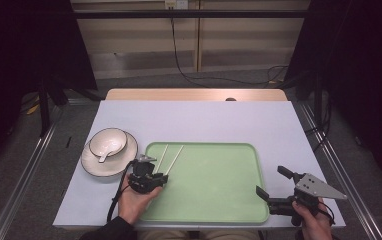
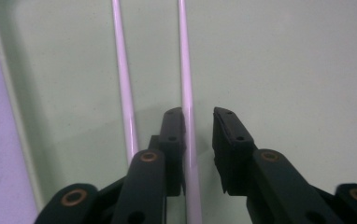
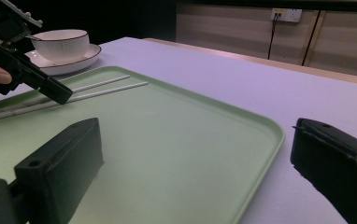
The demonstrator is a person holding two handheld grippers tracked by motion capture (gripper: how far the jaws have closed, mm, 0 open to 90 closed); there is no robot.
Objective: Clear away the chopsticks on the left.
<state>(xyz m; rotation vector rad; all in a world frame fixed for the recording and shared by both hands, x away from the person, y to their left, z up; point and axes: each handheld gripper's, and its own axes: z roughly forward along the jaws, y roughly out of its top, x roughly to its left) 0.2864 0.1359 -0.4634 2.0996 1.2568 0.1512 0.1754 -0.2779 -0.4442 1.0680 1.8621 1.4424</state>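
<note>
Left gripper (image 2: 199,121) jaws slack around right chopstick (image 2: 184,70) at tray's (image 1: 239,150) 9 o'clock; lift straight up, avoid nudging. Right gripper (image 3: 195,158) wide, empty.

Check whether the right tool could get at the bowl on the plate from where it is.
Probably not without a long reach: the right tool sits at the tray's near right corner, while the bowl lies beyond the far left, with the left tool and chopsticks between.
</note>
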